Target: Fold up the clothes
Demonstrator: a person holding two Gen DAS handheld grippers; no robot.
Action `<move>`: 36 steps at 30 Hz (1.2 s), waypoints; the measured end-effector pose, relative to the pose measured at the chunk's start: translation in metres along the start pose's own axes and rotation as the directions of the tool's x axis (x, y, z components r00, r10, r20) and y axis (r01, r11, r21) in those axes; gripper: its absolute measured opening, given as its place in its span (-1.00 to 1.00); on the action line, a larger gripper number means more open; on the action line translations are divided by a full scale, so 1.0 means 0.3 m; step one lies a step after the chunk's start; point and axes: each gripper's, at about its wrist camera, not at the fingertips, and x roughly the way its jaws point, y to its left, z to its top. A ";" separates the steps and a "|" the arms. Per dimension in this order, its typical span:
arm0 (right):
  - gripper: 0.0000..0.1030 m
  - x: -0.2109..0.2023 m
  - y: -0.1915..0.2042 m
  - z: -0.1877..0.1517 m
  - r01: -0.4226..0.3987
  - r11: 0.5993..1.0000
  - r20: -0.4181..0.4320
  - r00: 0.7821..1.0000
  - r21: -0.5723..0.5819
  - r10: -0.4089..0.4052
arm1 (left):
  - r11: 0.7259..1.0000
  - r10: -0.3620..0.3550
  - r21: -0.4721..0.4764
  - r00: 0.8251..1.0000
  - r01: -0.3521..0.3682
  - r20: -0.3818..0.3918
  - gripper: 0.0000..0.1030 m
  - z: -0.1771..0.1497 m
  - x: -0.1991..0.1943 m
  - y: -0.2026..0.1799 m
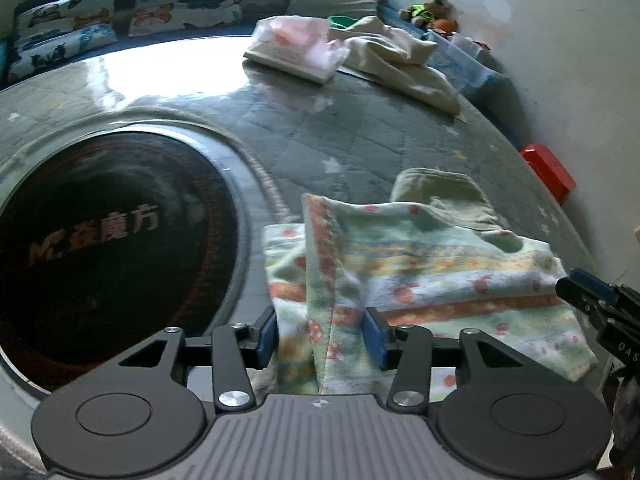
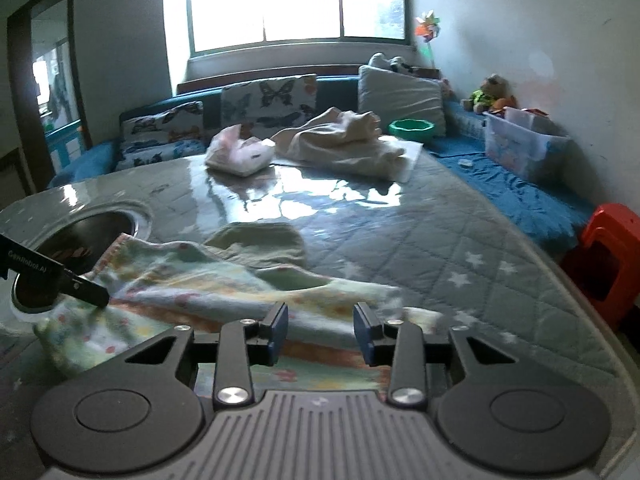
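Left tool open over patterned towel, arm marked "CenRobot.AI".

The dark round inset near the table's left edge bore an "M" logo with Chinese characters; the left gripper read "Cenrobot.AI".

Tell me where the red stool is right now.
The red stool stands off the table's far right edge in the right wrist view, below the blue cushioned bench along the wall.

Two close, downward wrist views sharing the patterned cloth.
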 end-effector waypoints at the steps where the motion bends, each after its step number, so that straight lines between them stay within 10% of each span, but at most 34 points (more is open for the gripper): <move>1: -0.27 0.009 0.011 0.001 -0.007 1.000 -0.002 1.000 -0.001 0.007 | 1.000 0.007 -0.004 1.000 -0.007 0.000 -0.04 -0.001 -0.001 0.009; 36: 0.20 0.187 0.222 0.040 -0.097 0.992 -0.063 0.994 -0.086 0.092 | 1.000 0.010 -0.005 1.000 -0.010 0.014 0.02 0.035 0.002 -0.009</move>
